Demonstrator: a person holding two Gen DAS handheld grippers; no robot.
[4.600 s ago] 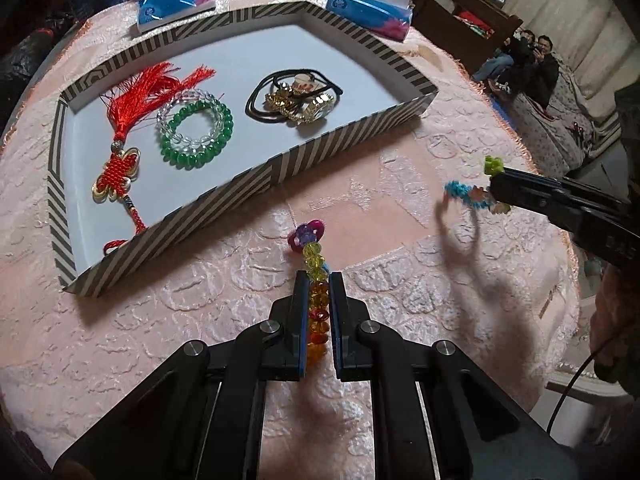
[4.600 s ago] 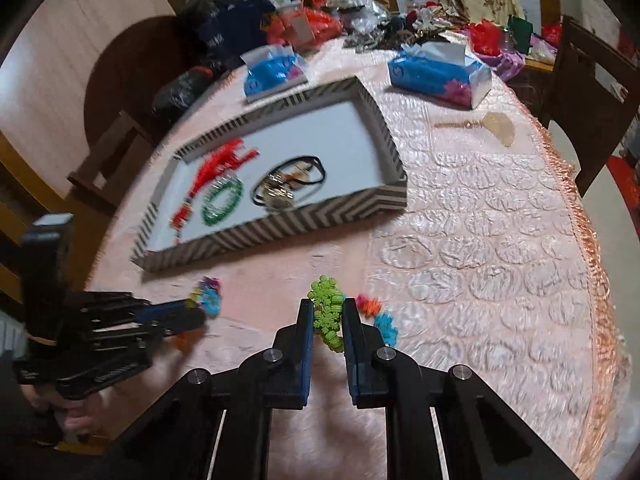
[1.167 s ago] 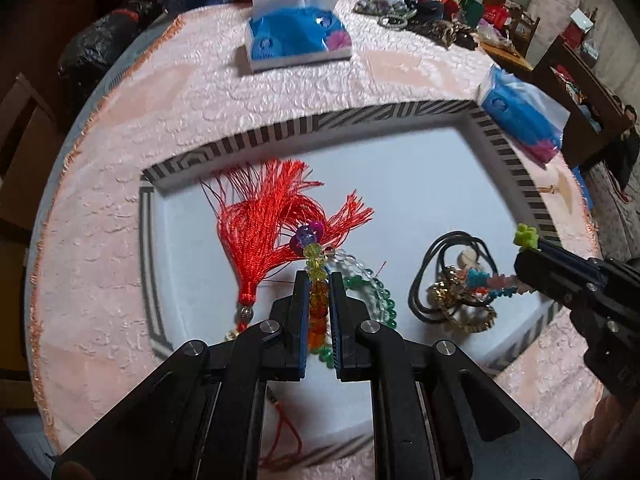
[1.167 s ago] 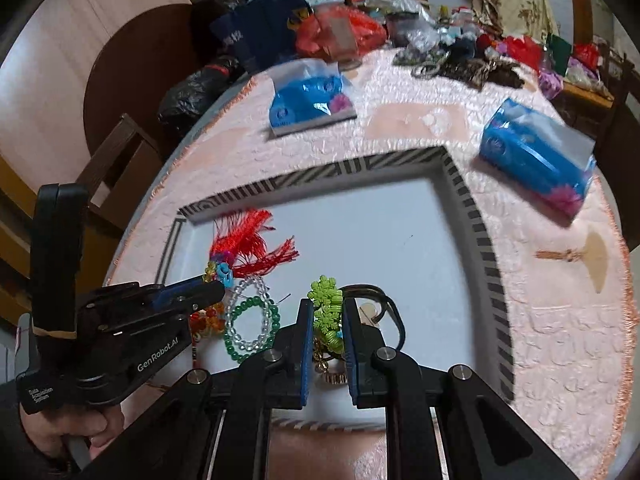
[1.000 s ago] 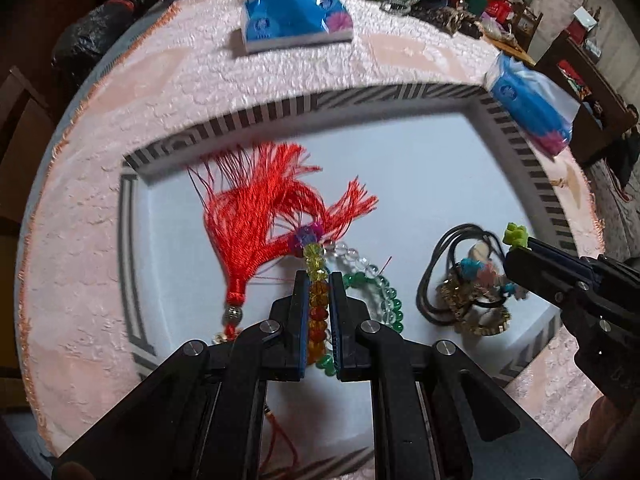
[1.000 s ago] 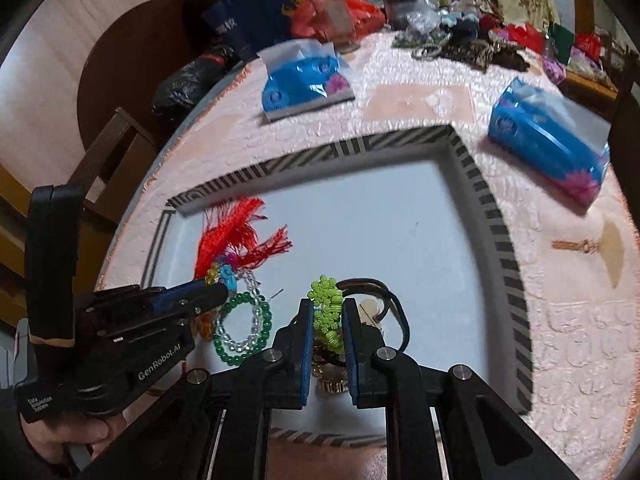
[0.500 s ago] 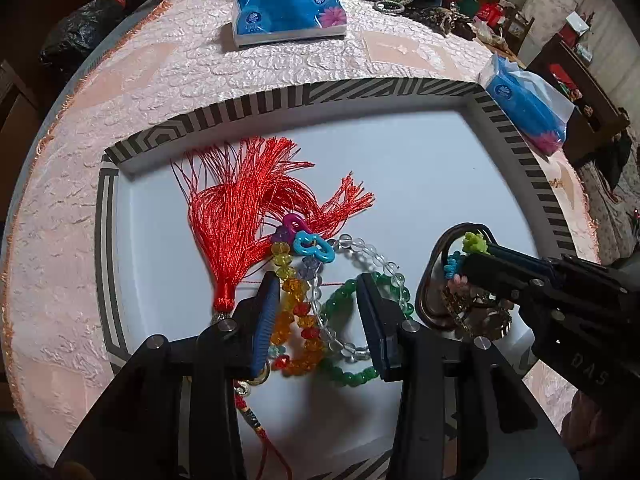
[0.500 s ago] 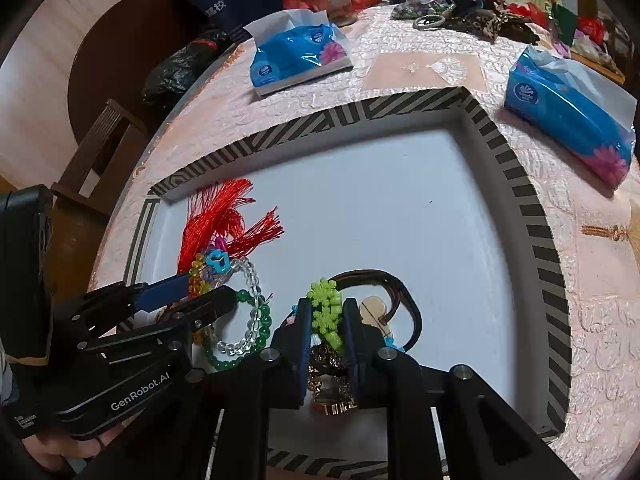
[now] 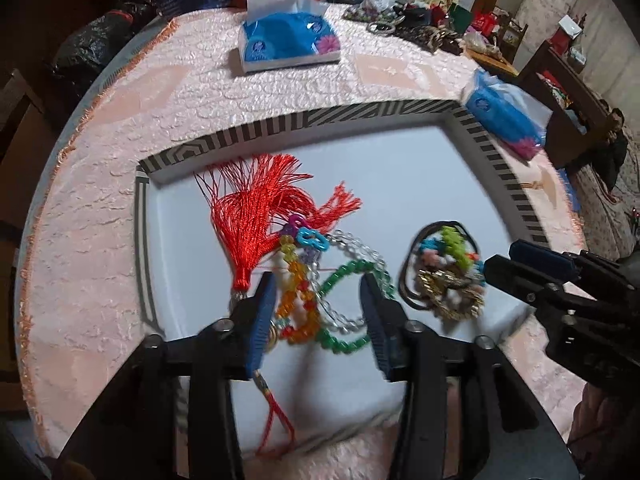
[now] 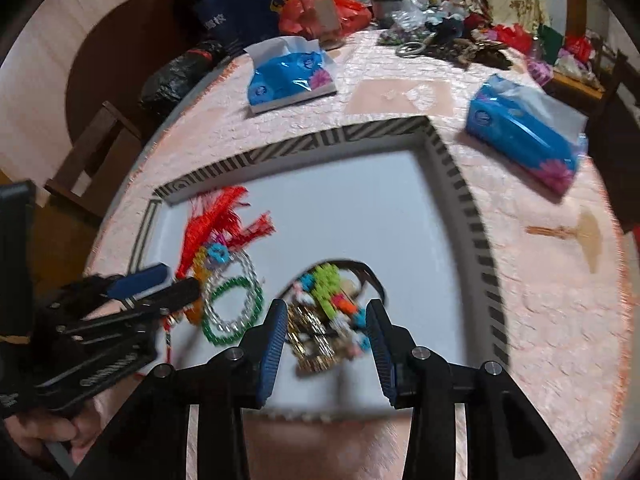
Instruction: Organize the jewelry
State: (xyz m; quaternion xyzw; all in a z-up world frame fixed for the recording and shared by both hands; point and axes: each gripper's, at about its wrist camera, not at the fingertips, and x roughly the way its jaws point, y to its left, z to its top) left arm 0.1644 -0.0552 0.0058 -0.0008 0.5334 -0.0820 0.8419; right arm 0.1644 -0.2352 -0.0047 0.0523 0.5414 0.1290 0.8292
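We work over a round table (image 9: 120,92) in pink cloth, and on it sits the striped tray (image 9: 304,122) that takes the jewelry. Inside the tray, largest first: the red tassel (image 9: 256,216) fans toward the far left corner, the green bracelet (image 9: 352,272) and a clear one overlap beside it, and a black cord (image 10: 360,268) loops round a gold piece (image 10: 312,340) on the right.

Our left gripper (image 9: 318,312) hangs above the amber bead strand (image 9: 298,292), its jaws opening, pads clear of the beads; the strand lies on the tray floor between them, its long axis running away from us toward the tassel. Our right gripper (image 10: 326,336) is likewise opening, nothing pressed between its pads, with the green bead strand (image 10: 328,280) resting on the cord pile directly below and ahead (each hand is nearest its own strand).

We judge both strands delivered, so the coming move is a straight lift away, and what matters is that no bead snags a pad.

Motion blur smears the gold pile, so we cannot sort its parts. The tray's near edge is hidden behind the gripper bodies, and the tassel's knot end is cut off by the left finger.
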